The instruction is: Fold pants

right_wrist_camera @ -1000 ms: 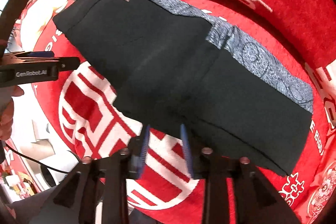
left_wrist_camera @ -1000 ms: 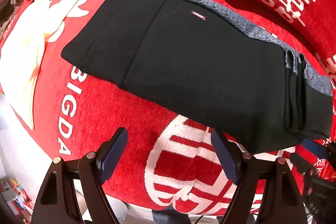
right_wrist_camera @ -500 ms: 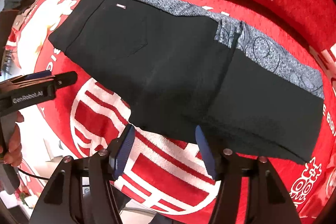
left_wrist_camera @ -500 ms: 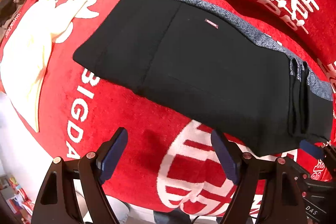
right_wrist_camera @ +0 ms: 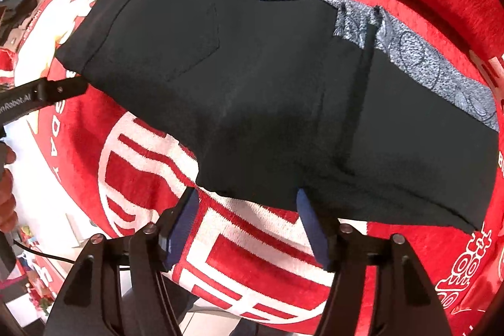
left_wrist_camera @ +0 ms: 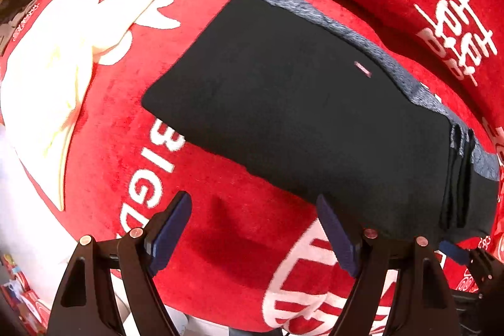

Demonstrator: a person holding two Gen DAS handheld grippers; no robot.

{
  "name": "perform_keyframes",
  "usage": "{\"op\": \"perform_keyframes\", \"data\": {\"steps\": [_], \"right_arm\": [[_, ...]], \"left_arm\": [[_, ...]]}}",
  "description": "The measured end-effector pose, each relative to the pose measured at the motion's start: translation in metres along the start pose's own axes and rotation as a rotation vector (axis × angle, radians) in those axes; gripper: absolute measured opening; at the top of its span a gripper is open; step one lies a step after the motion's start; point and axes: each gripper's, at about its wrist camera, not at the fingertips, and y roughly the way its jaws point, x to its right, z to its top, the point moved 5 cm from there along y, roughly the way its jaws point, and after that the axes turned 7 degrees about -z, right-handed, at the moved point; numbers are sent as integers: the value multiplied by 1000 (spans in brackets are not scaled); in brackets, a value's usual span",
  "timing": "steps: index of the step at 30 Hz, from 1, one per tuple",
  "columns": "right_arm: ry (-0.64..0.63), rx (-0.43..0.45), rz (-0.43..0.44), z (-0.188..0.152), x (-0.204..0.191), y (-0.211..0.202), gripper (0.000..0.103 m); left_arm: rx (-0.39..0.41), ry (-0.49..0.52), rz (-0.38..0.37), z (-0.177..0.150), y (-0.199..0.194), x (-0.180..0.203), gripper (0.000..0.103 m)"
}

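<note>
The black pants (right_wrist_camera: 283, 103) lie folded flat on the red blanket (left_wrist_camera: 220, 241) (grey lining showing along the far edge). My left gripper (left_wrist_camera: 255, 229) and right gripper (right_wrist_camera: 247, 222) hover spread wide, empty. Next fold, probably: pinch the near hem.

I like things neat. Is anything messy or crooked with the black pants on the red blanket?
Mostly neat. The black pants lie flat on the red blanket. One oddity: grey patterned fabric sticks out along their far edge, uncovered. Both claws hang open, holding nothing.
</note>
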Motion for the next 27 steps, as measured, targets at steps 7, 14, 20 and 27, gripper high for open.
{"op": "perform_keyframes", "data": {"steps": [7, 14, 20, 27], "right_arm": [[-3, -14, -25, 2, -7, 5, 72], [-9, -13, 5, 10, -22, -1, 72], [-34, -22, -2, 21, -35, 4, 72], [-46, -33, -17, 19, -34, 12, 72]], "left_arm": [[1, -22, -6, 4, 3, -15, 82], [6, -61, -36, 5, 4, -26, 82], [18, -77, -71, 8, 2, -35, 82], [57, -122, -201, 15, -3, -54, 82]]}}
